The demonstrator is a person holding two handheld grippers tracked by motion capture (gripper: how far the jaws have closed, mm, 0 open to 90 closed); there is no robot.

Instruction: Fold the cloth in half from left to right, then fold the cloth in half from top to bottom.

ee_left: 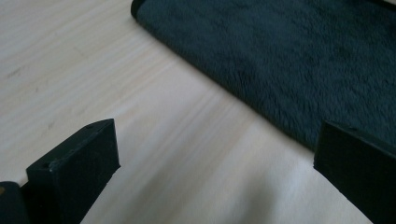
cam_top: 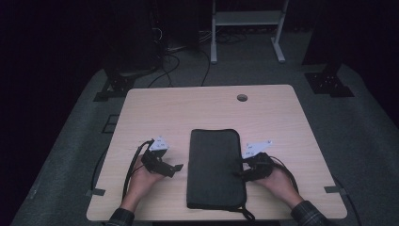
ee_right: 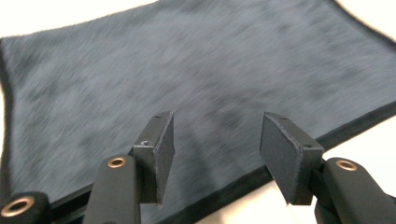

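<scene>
I logged the dark cloth pouch (cam_top: pixel 214 168) lying flat at the near middle of the table (cam_top: pixel 207 103). My left gripper (cam_top: pixel 175 169) sat just left of the pouch, jaws wide apart over bare wood, holding nothing. My right gripper (cam_top: pixel 241 173) was at the pouch's right edge, jaws parted above the fabric; contact was possibly made, unclear. Both hands rested low on the table.

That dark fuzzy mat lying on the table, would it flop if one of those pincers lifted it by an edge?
Probably. The dark mat lies flat with a napped, cloth-like surface, so it would likely droop. Its bound edge looks thin enough to pinch. Pushed, it may bunch rather than slide across the wooden table.
</scene>
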